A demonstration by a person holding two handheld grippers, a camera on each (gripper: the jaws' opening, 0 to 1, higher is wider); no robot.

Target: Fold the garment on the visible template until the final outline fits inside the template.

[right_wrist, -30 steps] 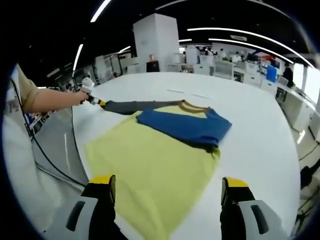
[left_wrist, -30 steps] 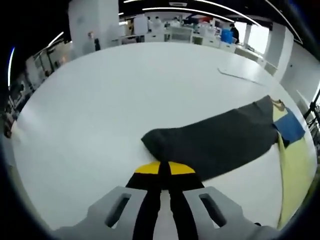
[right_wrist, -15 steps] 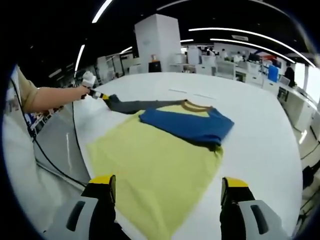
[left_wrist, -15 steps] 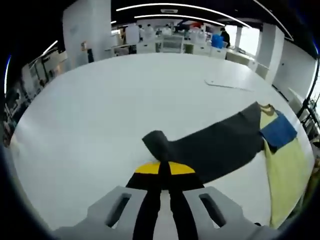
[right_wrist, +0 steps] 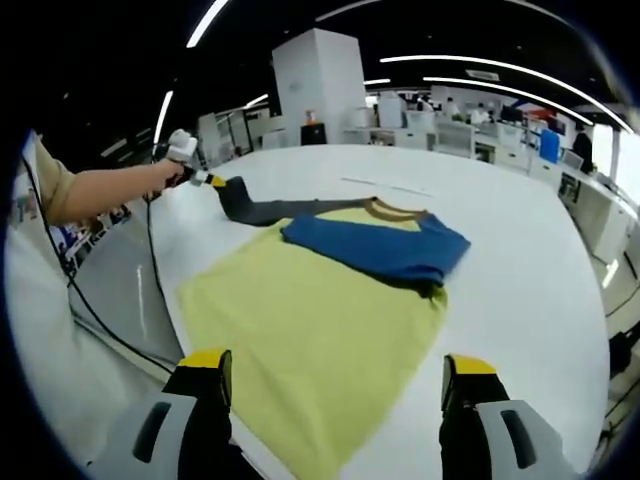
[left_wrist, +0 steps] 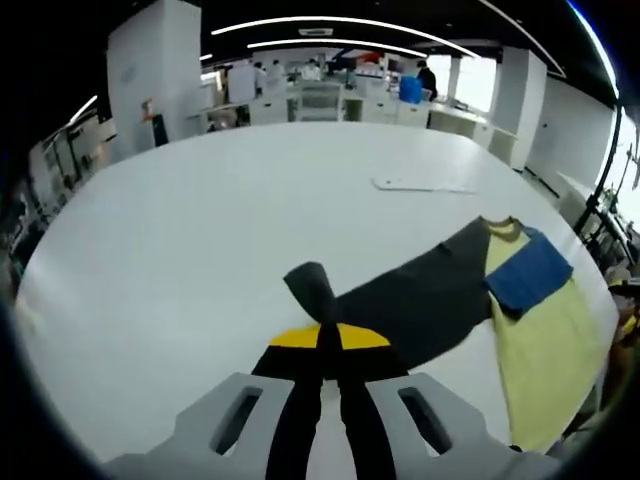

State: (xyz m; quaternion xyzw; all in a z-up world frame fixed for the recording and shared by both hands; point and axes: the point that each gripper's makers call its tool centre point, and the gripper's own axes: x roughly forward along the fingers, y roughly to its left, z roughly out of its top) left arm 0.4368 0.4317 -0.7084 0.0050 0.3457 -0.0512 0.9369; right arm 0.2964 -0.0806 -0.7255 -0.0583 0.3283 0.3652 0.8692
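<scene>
Where your left gripper (left_wrist: 327,335) rises in the left gripper view, its yellow-tipped jaws are pressed together on the cuff of the dark grey sleeve (left_wrist: 420,300), and a short fold of that cuff stands up just beyond the tips. From the pinch, the sleeve runs to the right across the white table (left_wrist: 200,230) and joins the yellow shirt body (left_wrist: 545,350) at a tan collar. A blue sleeve (left_wrist: 528,278) lies folded over the upper part of the yellow body. Beyond the garment, a thin flat white sheet (left_wrist: 425,185) rests on the table, well apart from the cloth.

In the right gripper view, your left hand (right_wrist: 165,172) enters from the left edge, holding the same gripper (right_wrist: 213,182) with the grey sleeve (right_wrist: 280,208) lifted at its cuff and trailing down to the collar. To the right of it, the yellow body (right_wrist: 310,330) lies flat on the table (right_wrist: 520,260), with its near corner reaching down between your right gripper's jaws. The blue sleeve (right_wrist: 385,248) is folded across the chest, its cuff end near the garment's right edge. A dark cable (right_wrist: 110,330) hangs below your left arm. Your right gripper (right_wrist: 335,385) has its jaws spread wide apart, with nothing held between them. No template outline can be made out under the garment.
</scene>
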